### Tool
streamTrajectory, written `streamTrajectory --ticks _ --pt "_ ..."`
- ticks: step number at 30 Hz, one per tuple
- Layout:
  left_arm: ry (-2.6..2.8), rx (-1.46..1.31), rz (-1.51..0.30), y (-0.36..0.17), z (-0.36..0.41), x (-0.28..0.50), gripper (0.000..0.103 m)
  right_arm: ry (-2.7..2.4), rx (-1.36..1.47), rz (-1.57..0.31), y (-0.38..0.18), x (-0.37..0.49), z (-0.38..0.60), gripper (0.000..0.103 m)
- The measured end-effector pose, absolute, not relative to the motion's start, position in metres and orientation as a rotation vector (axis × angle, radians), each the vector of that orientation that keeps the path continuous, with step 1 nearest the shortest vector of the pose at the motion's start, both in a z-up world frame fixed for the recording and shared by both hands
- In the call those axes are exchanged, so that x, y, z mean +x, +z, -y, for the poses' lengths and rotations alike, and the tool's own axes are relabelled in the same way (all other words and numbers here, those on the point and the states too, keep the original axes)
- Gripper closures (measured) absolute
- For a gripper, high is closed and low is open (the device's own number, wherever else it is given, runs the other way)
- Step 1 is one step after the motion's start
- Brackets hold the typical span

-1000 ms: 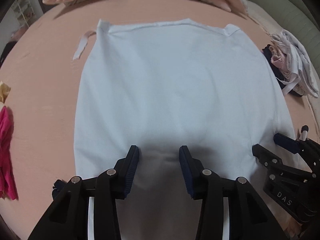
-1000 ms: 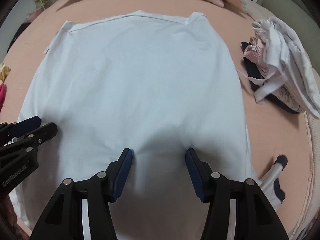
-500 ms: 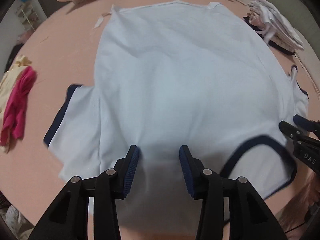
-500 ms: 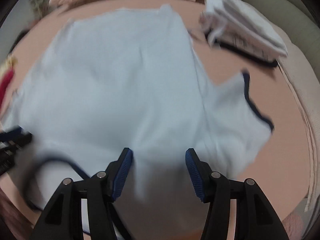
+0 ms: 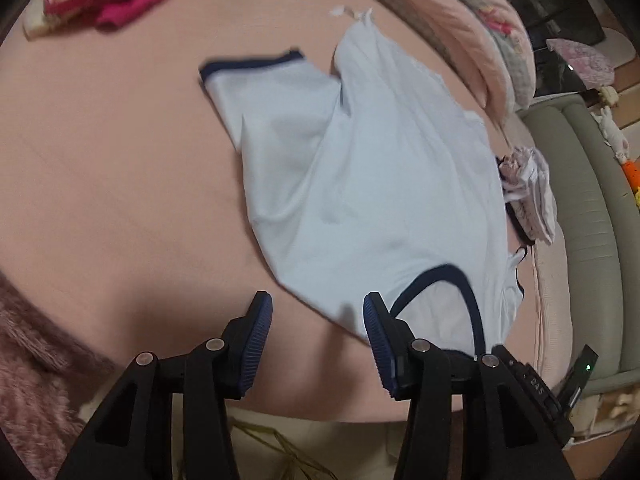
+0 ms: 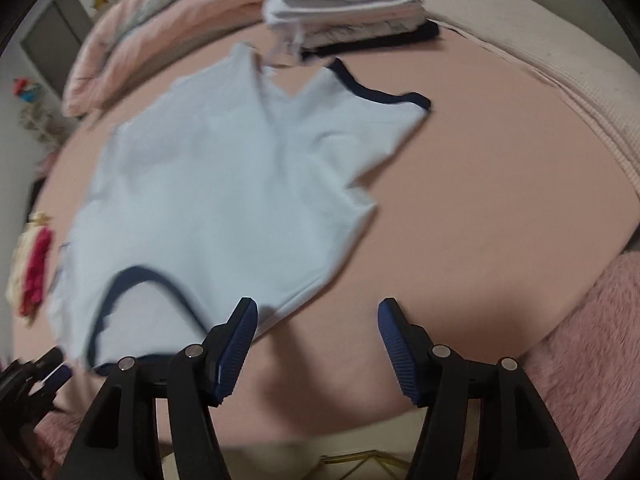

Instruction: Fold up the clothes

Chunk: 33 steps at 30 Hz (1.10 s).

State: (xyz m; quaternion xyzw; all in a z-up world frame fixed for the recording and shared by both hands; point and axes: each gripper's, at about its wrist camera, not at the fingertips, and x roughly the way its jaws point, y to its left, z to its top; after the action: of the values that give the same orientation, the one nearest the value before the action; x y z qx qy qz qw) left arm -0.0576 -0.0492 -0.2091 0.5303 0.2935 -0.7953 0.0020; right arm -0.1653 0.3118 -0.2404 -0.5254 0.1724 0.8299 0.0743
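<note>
A bed covered in a peach sheet fills both views, with a pink quilt bunched along its far edge and a grey-green padded headboard beyond the bed's right side. One pale blue T-shirt with navy trim lies spread flat in the middle of the bed. To the left of the T-shirt sits one small heap of magenta and cream clothes. To the right of the T-shirt, at the far edge, is one stack of folded clothes, white on top and dark beneath. Two sets of tongs are visible: the left tongs and the right tongs, both spread wide and empty, hovering just off the T-shirt's near shoulders. Half a second ago the tongs were over the T-shirt's body; now each has swung outward past its collar edge, and both sleeves lie fully exposed.
</note>
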Motion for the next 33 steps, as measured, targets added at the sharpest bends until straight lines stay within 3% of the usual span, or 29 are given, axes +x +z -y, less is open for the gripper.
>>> streamTrajectory --ticks 4,6,7,13,14,15,16,17,18,20,28,33 --pt "-2.469 1.637 -1.058 -0.218 0.05 -0.06 0.054 2.507 -1.518 -0.576 -0.239 -0.165 -0.323 0.039" --pt "-2.485 1.601 -1.081 -0.221 0.049 -0.07 0.054 2.545 -1.522 -0.572 -0.249 -0.173 -0.328 0.026" --pt "-2.503 1.574 -1.077 -0.221 0.047 -0.075 0.054 2.561 -1.514 -0.555 -0.246 -0.168 -0.322 0.024" --pt "-2.599 1.356 -1.032 -0.225 0.032 -0.09 0.054 2.659 -1.441 -0.385 -0.231 -0.15 -0.295 0.025" --pt "-2.611 1.342 -1.006 -0.225 0.03 -0.089 0.055 2.656 -1.429 -0.381 -0.225 -0.139 -0.289 0.033" --pt "-2.631 1.354 -0.97 -0.223 0.028 -0.089 0.056 2.648 -1.426 -0.383 -0.214 -0.122 -0.278 0.05" --pt "-2.648 1.378 -0.938 -0.222 0.024 -0.095 0.08 2.658 -1.433 -0.395 -0.211 -0.119 -0.273 0.055" --pt "-2.642 1.406 -0.909 -0.222 0.024 -0.097 0.1 2.677 -1.446 -0.417 -0.21 -0.117 -0.27 0.07" --pt "-2.634 1.413 -0.904 -0.221 0.027 -0.096 0.1 2.709 -1.471 -0.462 -0.21 -0.119 -0.271 0.085" --pt "-2.639 1.373 -0.93 -0.213 0.035 -0.088 0.1 2.73 -1.498 -0.536 -0.21 -0.12 -0.273 0.094" --pt "-2.701 1.307 -0.837 -0.168 0.049 -0.065 0.101 2.874 -1.392 -0.443 -0.161 -0.11 -0.253 0.099" --pt "-2.646 1.386 -0.779 -0.178 0.056 -0.054 0.101 2.867 -1.432 -0.395 -0.15 -0.087 -0.241 0.099"
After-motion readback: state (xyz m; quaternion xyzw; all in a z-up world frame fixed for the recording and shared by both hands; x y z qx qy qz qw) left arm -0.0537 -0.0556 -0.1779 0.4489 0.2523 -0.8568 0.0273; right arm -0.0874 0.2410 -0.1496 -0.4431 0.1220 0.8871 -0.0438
